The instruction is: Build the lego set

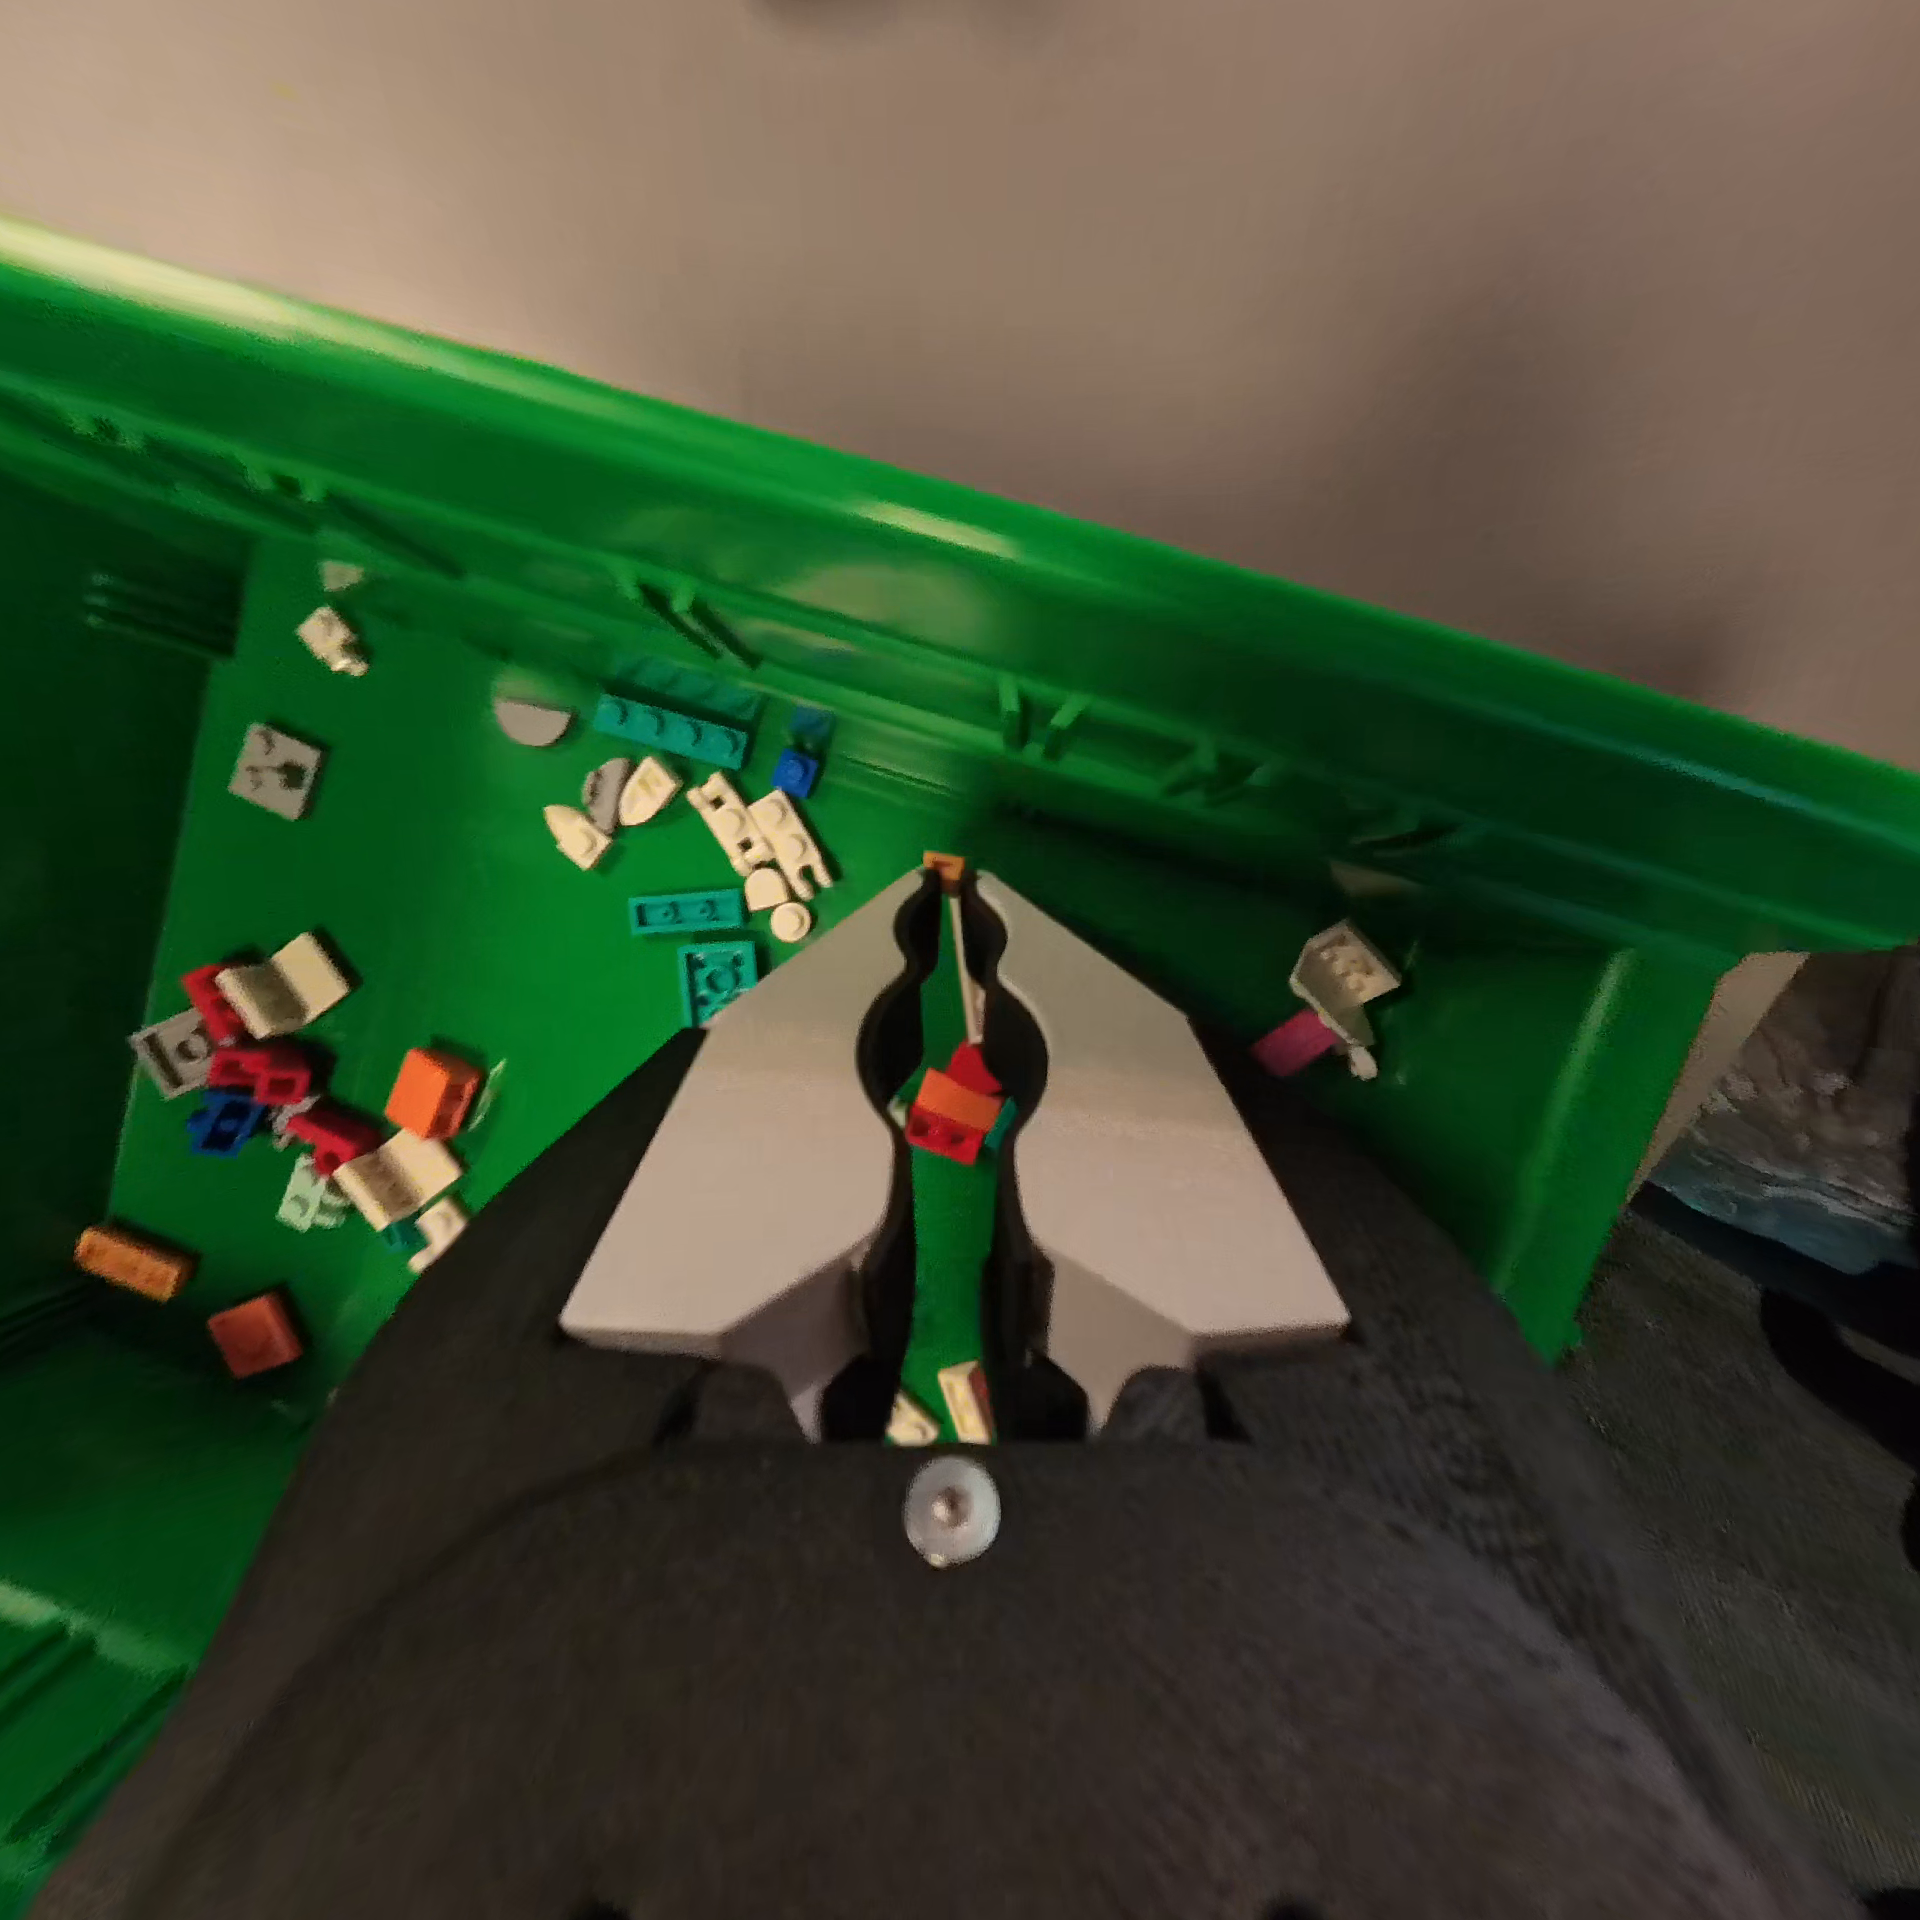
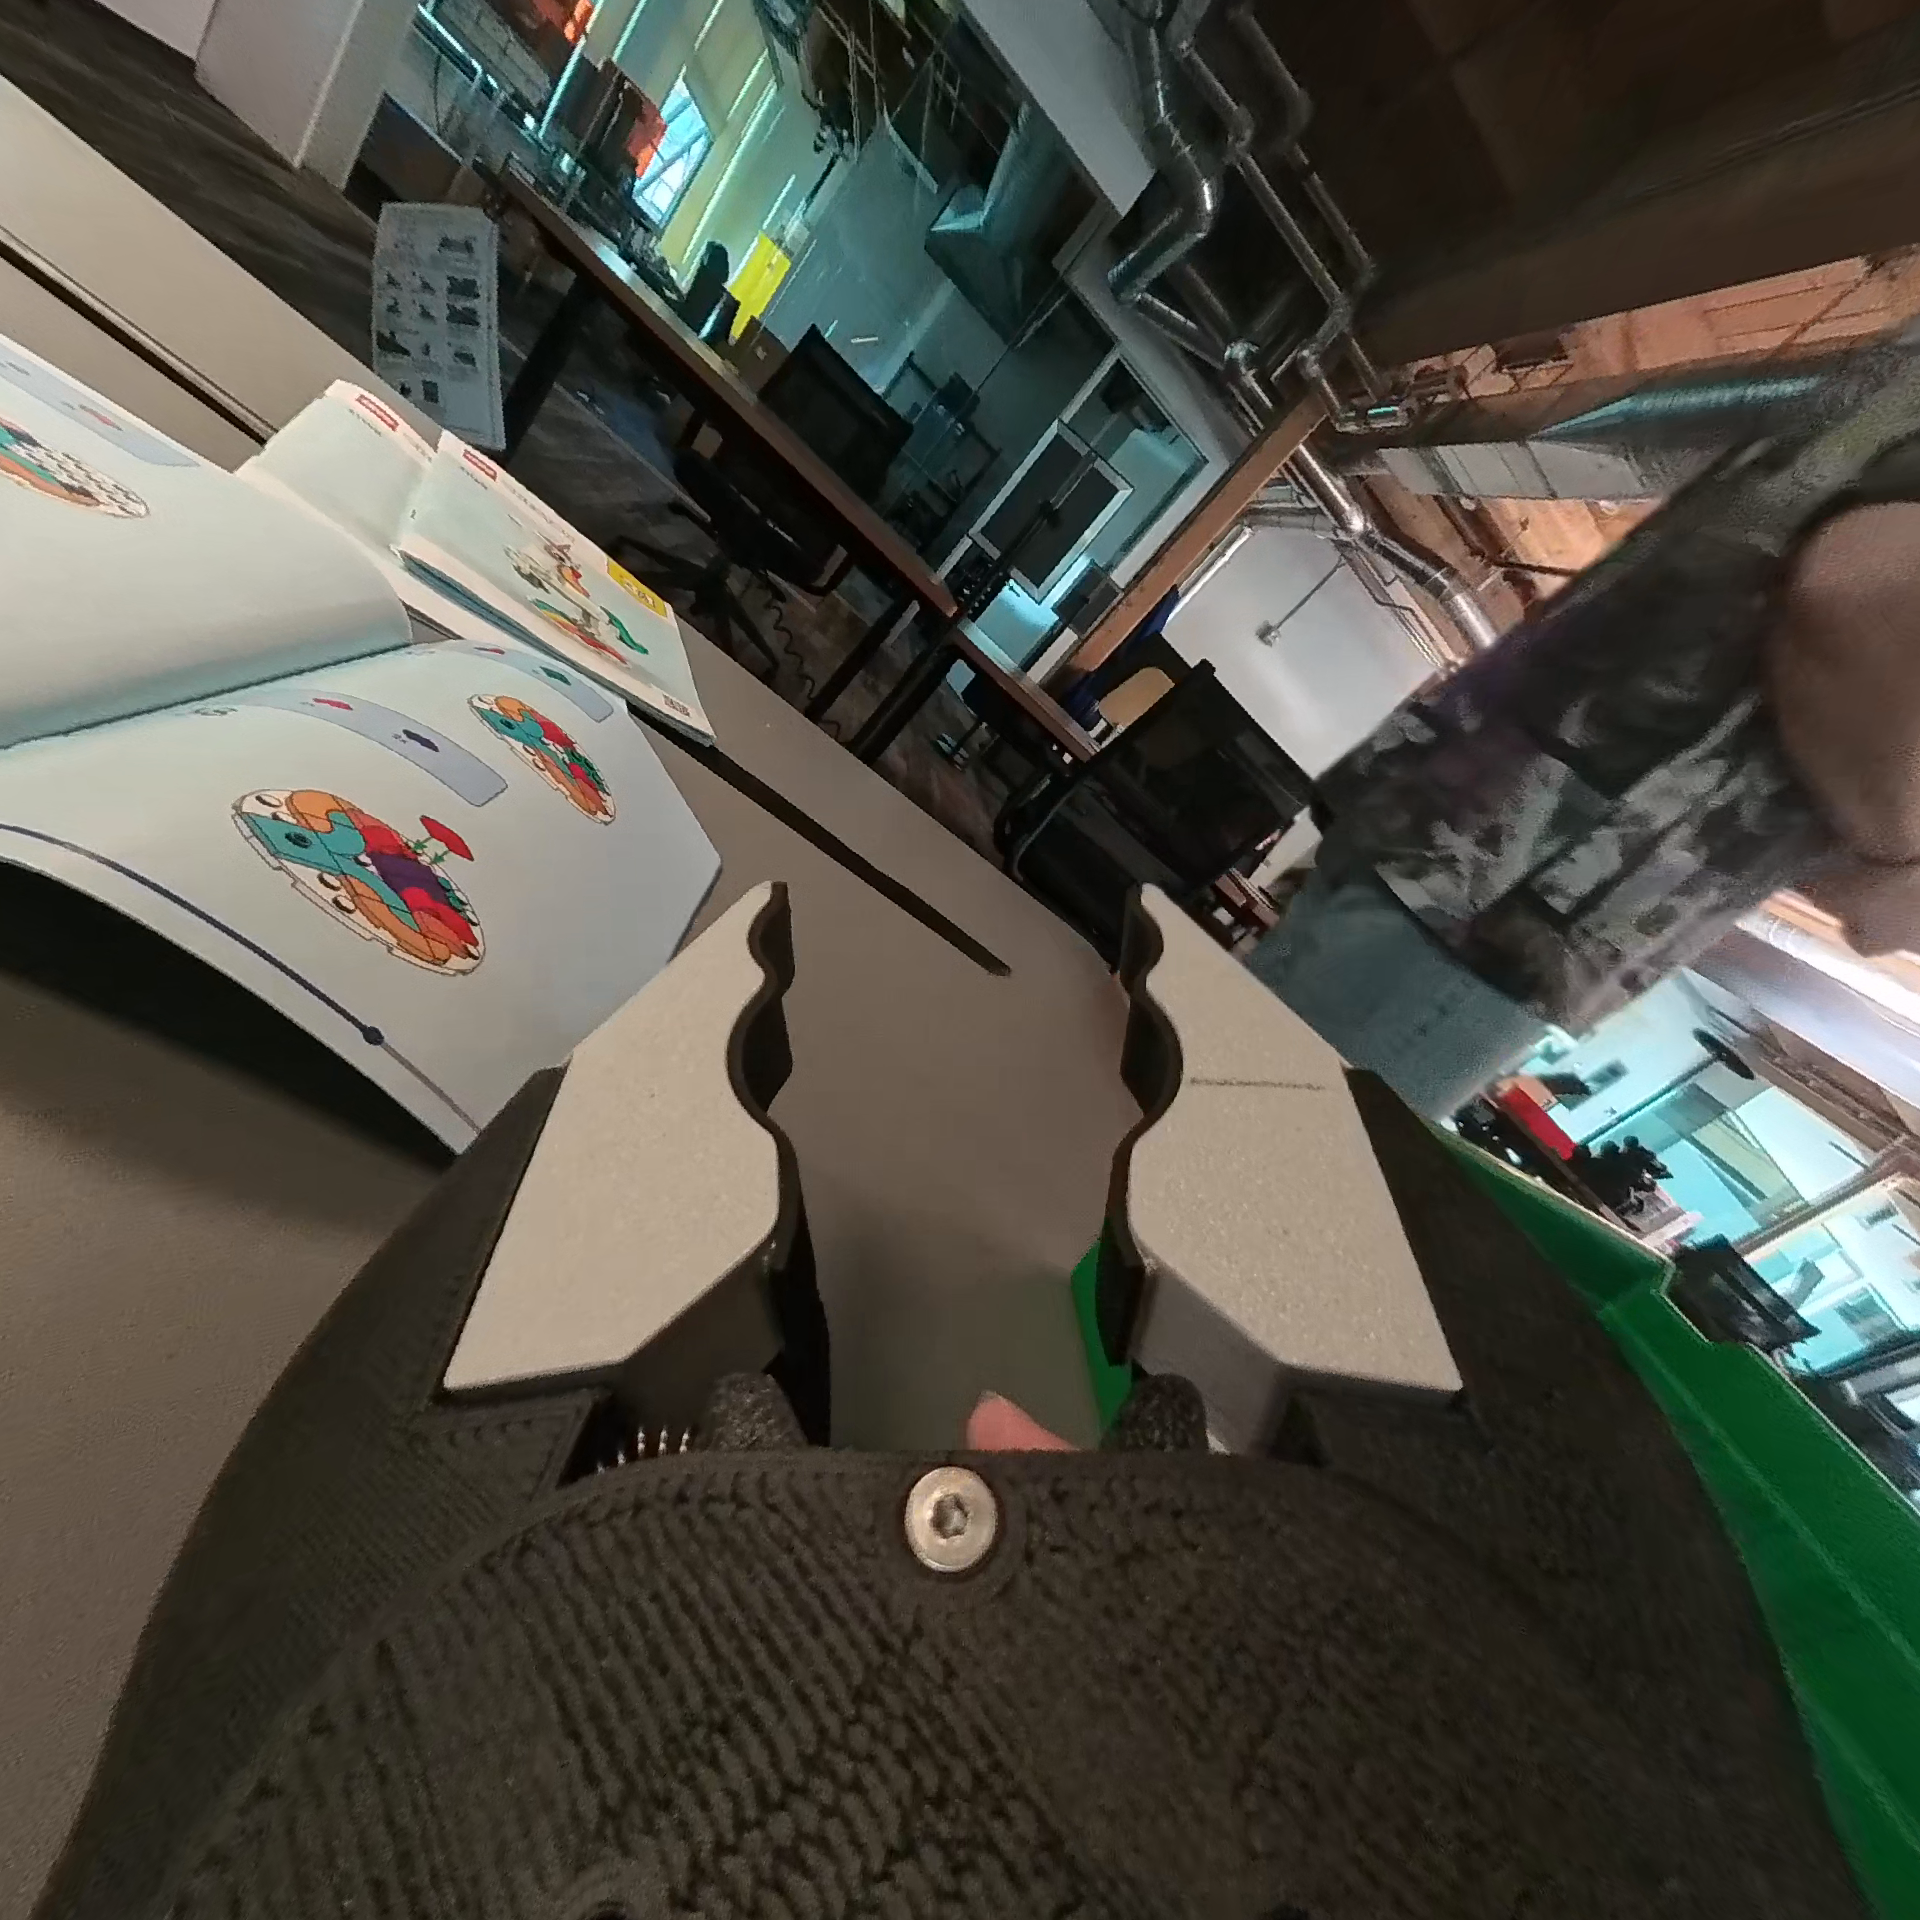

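Left jaws: the left gripper [image 1: 948, 883] is nearly closed, pinching a small orange piece [image 1: 943, 862] at the tips, by the far wall of the green bin [image 1: 935, 582].
Loose lego pieces [image 1: 312, 1070]: scattered on the bin floor, left of the jaws.
Right jaws: the right gripper [image 2: 954, 914] is wide and empty, over the grey counter [image 2: 935, 1091].
Instruction booklet [image 2: 343, 831]: open, left of them.
Room: workshop beyond.

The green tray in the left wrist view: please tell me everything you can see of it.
The green tray looks like glossy moulded plastic, with a flat floor, raised walls and a ribbed rim running diagonally across the picture. It rests on a pale table. Small loose lego pieces in white, red, orange, teal, blue and grey lie scattered on its floor. The left gripper hangs over it, jaws nearly closed on a small orange piece.
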Action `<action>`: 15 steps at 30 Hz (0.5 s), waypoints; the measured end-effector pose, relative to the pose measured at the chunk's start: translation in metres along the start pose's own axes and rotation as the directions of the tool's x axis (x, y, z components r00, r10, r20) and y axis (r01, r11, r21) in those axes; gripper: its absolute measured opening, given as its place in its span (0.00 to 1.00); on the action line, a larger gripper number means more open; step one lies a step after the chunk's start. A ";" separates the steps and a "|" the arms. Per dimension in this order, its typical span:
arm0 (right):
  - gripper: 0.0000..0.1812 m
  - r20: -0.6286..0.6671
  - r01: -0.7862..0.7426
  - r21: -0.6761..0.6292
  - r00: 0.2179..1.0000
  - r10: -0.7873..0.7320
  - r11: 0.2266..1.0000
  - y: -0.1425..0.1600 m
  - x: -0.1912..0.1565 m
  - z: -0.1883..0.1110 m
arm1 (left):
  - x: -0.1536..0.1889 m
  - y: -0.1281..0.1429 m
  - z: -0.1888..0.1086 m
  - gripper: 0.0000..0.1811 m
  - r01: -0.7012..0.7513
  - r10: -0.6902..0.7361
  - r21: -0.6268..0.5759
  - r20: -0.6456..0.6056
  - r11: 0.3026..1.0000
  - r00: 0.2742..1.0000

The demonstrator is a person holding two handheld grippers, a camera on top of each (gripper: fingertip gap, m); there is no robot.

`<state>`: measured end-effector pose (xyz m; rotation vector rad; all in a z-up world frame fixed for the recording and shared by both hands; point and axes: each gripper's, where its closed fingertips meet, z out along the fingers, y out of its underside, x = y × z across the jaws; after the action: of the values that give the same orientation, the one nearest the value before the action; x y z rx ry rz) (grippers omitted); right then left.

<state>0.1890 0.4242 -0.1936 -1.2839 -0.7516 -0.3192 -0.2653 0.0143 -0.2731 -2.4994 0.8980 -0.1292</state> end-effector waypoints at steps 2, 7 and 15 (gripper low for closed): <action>0.34 0.005 -0.005 0.014 1.000 0.005 1.000 -0.002 -0.001 -0.001 | -0.006 -0.003 -0.010 0.01 0.009 -0.010 0.015 0.048 1.000 0.999; 0.34 0.031 -0.016 0.080 0.999 0.014 0.997 -0.015 -0.005 -0.003 | -0.020 -0.026 -0.044 0.01 0.005 -0.014 0.055 0.172 0.998 0.985; 0.34 0.105 -0.105 0.216 0.991 0.084 0.971 -0.038 -0.011 -0.009 | 0.007 -0.115 -0.070 0.01 -0.161 0.140 0.081 0.218 0.984 0.966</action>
<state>0.1607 0.4024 -0.1735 -1.1248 -0.7809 -0.0937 -0.2100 0.0587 -0.1578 -2.2923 0.9631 0.1382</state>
